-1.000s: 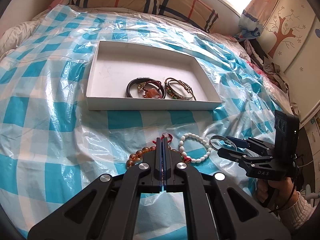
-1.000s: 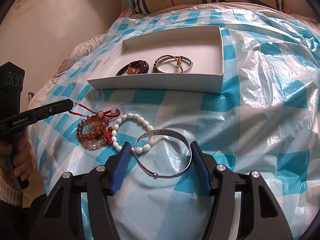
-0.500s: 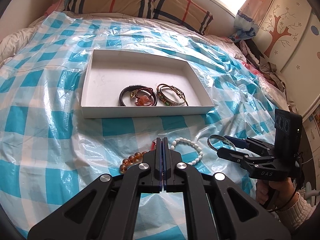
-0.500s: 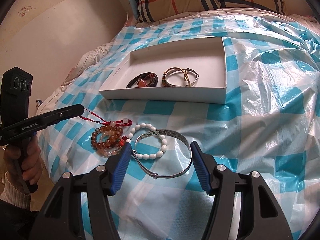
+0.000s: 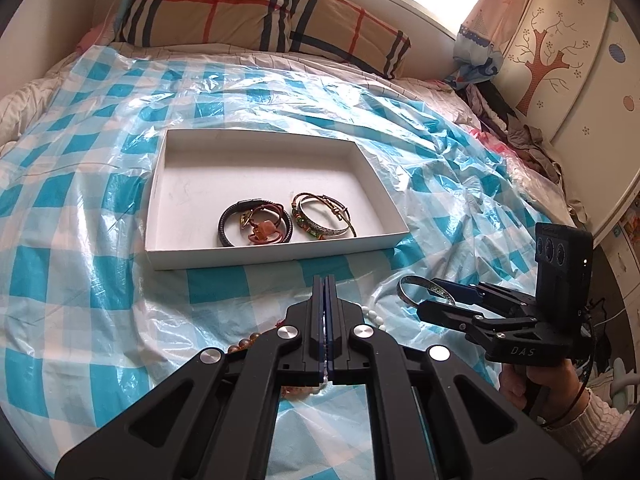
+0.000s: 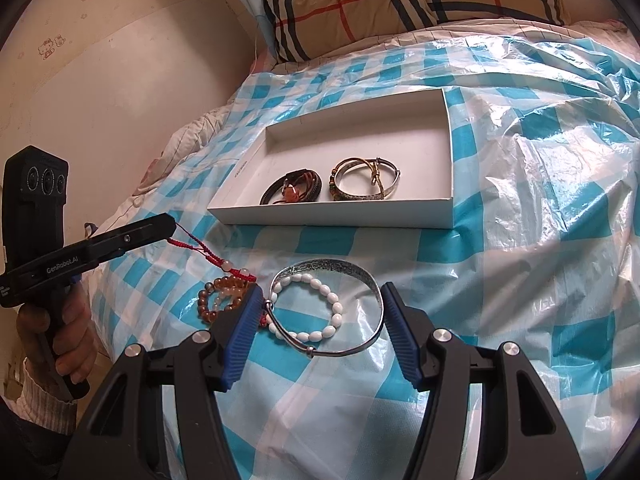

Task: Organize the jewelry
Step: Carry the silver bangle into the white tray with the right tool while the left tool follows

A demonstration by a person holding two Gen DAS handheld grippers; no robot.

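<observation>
At the lower middle of the right wrist frame, the right claw [image 6: 320, 312] grips the silver bangle [image 6: 332, 312] by its outer edges, raised above the white bead bracelet [image 6: 316, 308] on the bed's checked plastic sheet [image 6: 520, 280]. At left, the left claw [image 6: 170, 226] is clenched on the red cord [image 6: 196, 246] of the amber bead bracelet [image 6: 220, 300]. The white box [image 6: 332, 222] sits upper centre. Best to carry both level over the near wall, lower them onto bare floor, then release gently.
</observation>
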